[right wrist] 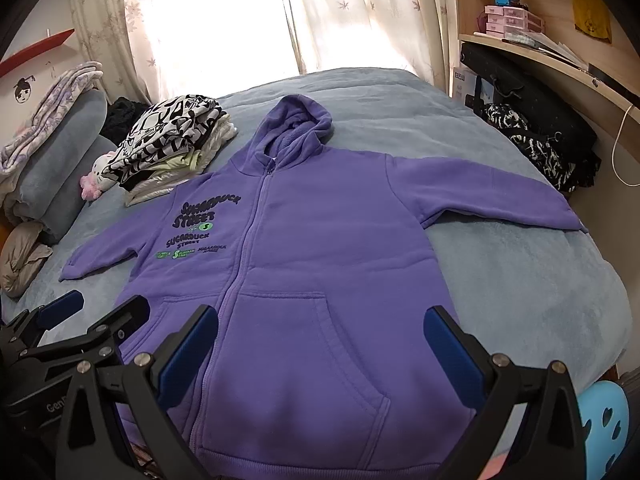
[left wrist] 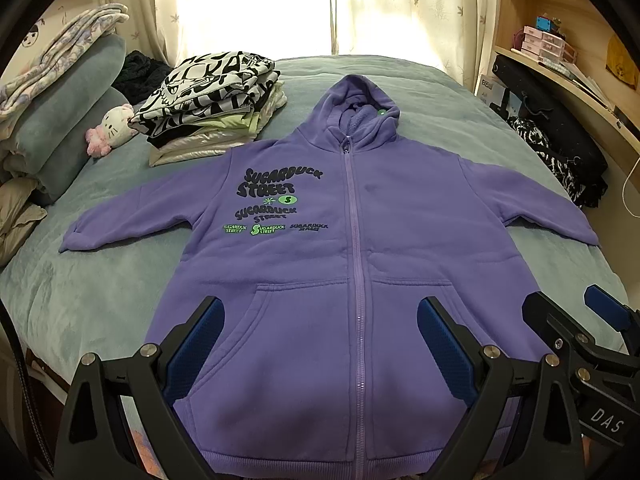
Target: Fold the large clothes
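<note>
While the purple zip-front fleece hoodie with the dark and green chest lettering (left wrist: pixel 352 216) is lying face up and spread flat on the grey-blue plush bed (left wrist: pixel 100 292), hem nearest the cameras and hood pointing toward the curtained window, both tools are hovering above its lower edge with nothing between their fingers; the left hand-held gripper (left wrist: pixel 320 348) is standing wide apart over the left pocket and zip, and the right hand-held gripper (right wrist: pixel 320 352) is likewise spread over the right pocket. No fold looks begun, so the step in hand is probably the first sleeve or side fold; doing it well likely means pinching the thick fleece at a cuff and at the shoulder seam together, lifting just clear of the bed, and laying the sleeve across the chest without dragging the body askew; the zip offers a straight line to fold against. Counting: one hoodie, two sleeves lying outstretched, two front pockets, two hand-held grippers; one stack of folded clothes topped by a black-and-white patterned garment (left wrist: pixel 212 92) is sitting just beyond the left shoulder, and one white and pink plush toy (left wrist: pixel 114 128) is resting beside that stack.
</note>
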`<control>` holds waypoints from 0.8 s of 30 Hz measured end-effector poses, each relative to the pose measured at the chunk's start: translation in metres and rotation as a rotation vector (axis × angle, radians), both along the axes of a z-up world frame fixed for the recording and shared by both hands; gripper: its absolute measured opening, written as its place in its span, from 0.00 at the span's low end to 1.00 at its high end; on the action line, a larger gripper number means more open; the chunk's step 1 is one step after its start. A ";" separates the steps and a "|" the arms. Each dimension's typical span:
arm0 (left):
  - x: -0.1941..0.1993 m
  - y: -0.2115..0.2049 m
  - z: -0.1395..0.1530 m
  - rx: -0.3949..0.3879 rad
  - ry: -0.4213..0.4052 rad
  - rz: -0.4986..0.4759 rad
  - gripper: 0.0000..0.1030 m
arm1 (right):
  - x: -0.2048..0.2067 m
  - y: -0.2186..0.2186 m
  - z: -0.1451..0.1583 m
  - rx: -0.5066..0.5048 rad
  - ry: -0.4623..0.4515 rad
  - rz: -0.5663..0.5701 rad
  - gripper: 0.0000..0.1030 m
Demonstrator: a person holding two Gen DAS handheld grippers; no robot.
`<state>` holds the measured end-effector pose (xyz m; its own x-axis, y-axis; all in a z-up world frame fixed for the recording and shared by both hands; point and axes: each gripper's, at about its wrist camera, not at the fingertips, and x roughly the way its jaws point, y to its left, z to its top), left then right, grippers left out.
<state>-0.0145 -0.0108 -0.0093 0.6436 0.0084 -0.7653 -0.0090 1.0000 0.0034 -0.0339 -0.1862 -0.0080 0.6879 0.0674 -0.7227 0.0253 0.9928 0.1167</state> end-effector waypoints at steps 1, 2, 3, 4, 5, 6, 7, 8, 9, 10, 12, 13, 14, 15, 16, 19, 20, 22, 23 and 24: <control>-0.001 0.000 0.000 -0.001 0.000 0.000 0.93 | 0.000 0.000 0.000 -0.001 0.000 0.000 1.00; 0.000 0.000 0.000 0.000 0.000 0.000 0.93 | -0.001 0.000 0.000 0.001 0.000 0.001 1.00; 0.000 0.000 0.000 0.000 -0.001 0.000 0.93 | 0.000 0.000 0.000 0.000 -0.001 0.001 1.00; -0.001 0.000 0.000 -0.002 -0.002 -0.002 0.92 | 0.000 0.000 0.000 0.001 -0.001 0.000 1.00; -0.001 -0.001 0.000 -0.003 -0.003 -0.004 0.91 | 0.000 0.000 -0.001 0.003 0.000 0.001 1.00; -0.004 -0.001 0.000 -0.001 -0.003 -0.005 0.89 | -0.001 0.000 -0.001 0.008 0.001 0.001 1.00; -0.005 -0.001 -0.001 0.004 -0.003 -0.005 0.88 | -0.001 0.000 -0.001 0.015 0.004 0.004 1.00; -0.006 -0.002 -0.001 0.006 0.000 -0.005 0.88 | -0.002 0.001 -0.001 0.023 0.006 0.007 1.00; -0.006 -0.001 -0.002 0.004 0.005 -0.005 0.88 | -0.002 0.002 -0.001 0.029 0.009 0.009 1.00; -0.006 -0.002 -0.002 0.001 0.012 -0.005 0.88 | -0.003 0.002 -0.002 0.033 0.011 0.011 1.00; -0.005 -0.001 -0.003 -0.006 0.022 -0.005 0.88 | -0.004 0.003 -0.001 0.036 0.010 0.018 1.00; -0.004 0.000 -0.004 -0.007 0.027 -0.004 0.88 | -0.003 0.003 0.000 0.035 0.010 0.019 1.00; -0.003 -0.001 -0.004 -0.006 0.030 -0.003 0.88 | -0.003 0.003 0.000 0.033 0.008 0.022 1.00; -0.002 -0.001 -0.004 -0.004 0.034 -0.003 0.88 | -0.003 0.004 0.001 0.031 0.006 0.025 1.00; -0.001 -0.002 -0.004 -0.003 0.038 -0.004 0.87 | -0.003 0.004 0.001 0.028 0.005 0.027 1.00; 0.002 -0.004 -0.005 -0.006 0.053 -0.015 0.87 | -0.002 0.003 0.000 0.030 0.006 0.033 1.00; 0.003 -0.005 -0.005 -0.001 0.055 -0.018 0.87 | -0.002 0.002 0.000 0.032 0.007 0.033 1.00; 0.006 -0.010 -0.004 0.013 0.058 -0.028 0.87 | 0.000 0.000 0.000 0.032 0.007 0.035 1.00; 0.008 -0.012 -0.003 0.016 0.060 -0.034 0.87 | 0.000 0.000 0.000 0.032 0.006 0.035 1.00; 0.011 -0.015 -0.002 0.015 0.066 -0.046 0.87 | 0.001 -0.002 0.001 0.033 0.003 0.035 1.00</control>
